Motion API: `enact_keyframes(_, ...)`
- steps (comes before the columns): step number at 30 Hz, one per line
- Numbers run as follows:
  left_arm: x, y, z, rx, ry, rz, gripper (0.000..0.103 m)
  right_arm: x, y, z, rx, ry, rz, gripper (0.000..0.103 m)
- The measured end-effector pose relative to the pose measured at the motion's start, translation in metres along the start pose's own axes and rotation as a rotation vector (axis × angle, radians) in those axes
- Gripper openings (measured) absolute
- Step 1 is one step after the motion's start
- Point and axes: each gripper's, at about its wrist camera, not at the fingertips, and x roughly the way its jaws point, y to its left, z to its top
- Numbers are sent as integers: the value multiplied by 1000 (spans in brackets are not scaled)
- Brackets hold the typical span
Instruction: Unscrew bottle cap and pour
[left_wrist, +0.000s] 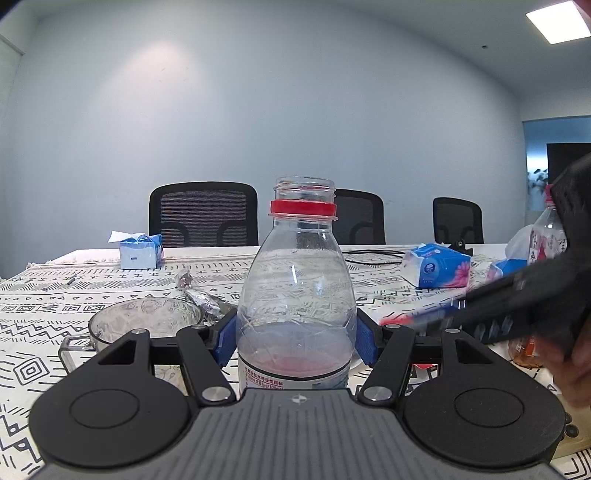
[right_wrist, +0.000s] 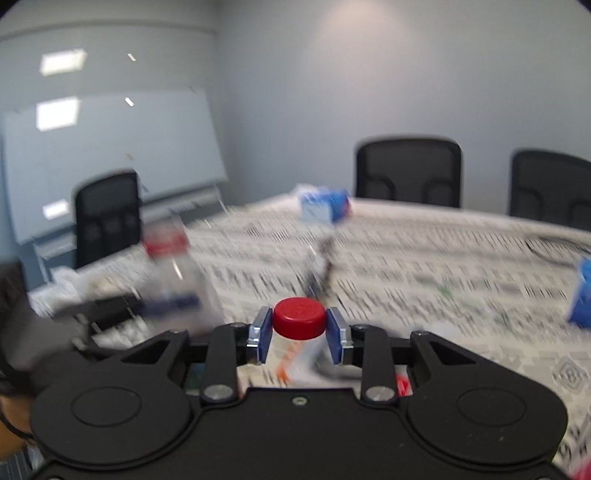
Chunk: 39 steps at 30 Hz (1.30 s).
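Note:
A clear plastic bottle (left_wrist: 295, 280) with a red neck ring and an open mouth stands upright, a little pinkish liquid at its bottom. My left gripper (left_wrist: 295, 341) is shut on the bottle's body with its blue pads. A clear glass cup (left_wrist: 147, 325) with a handle stands just left of it. My right gripper (right_wrist: 299, 334) is shut on the red cap (right_wrist: 299, 318), held off the bottle. The bottle (right_wrist: 173, 269) shows blurred at the left of the right wrist view. The right gripper's black body (left_wrist: 524, 306) shows at the right of the left wrist view.
A patterned cloth covers the table (left_wrist: 110, 288). Tissue packs (left_wrist: 436, 269) and a blue box (left_wrist: 140, 251) lie at the back, a foil wrapper (left_wrist: 199, 295) behind the cup, a second bottle (left_wrist: 546, 236) at far right. Black chairs (left_wrist: 203, 214) stand behind.

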Motion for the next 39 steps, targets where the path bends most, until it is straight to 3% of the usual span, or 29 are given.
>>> enact_keyframes(4, -2, 0, 4, -3, 12, 15, 60, 22, 5, -17, 11, 129, -106, 34)
enact_keyframes(6, -8, -1, 5, -4, -19, 23, 71, 34, 8, -25, 16, 193, -158, 37)
enact_keyframes(8, -15, -4, 8, 2, -41, 33, 71, 34, 12, -31, 18, 206, -182, 42)
enact_keyframes(10, -20, -5, 12, 0, -42, 38, 71, 28, 16, -33, 28, 182, -204, 51)
enact_keyframes(16, -42, -5, 22, -42, -36, 52, 74, 0, 32, -26, 26, 83, -290, 56)
enact_keyframes(18, -52, -4, 25, -60, -20, 54, 81, -11, 42, -23, 19, 57, -306, 57)
enact_keyframes(26, -91, 7, 34, -124, 27, 170, 87, -47, 79, -15, 44, -47, -272, 63)
enact_keyframes(28, -98, 13, 35, -144, 41, 195, 98, -52, 87, -15, 59, -59, -262, 65)
enact_keyframes(33, -110, 22, 36, -165, 68, 295, 98, -60, 101, -15, 127, -87, -249, 68)
enact_keyframes(39, -118, 31, 33, -189, 108, 331, 98, -64, 115, -14, 149, -98, -241, 71)
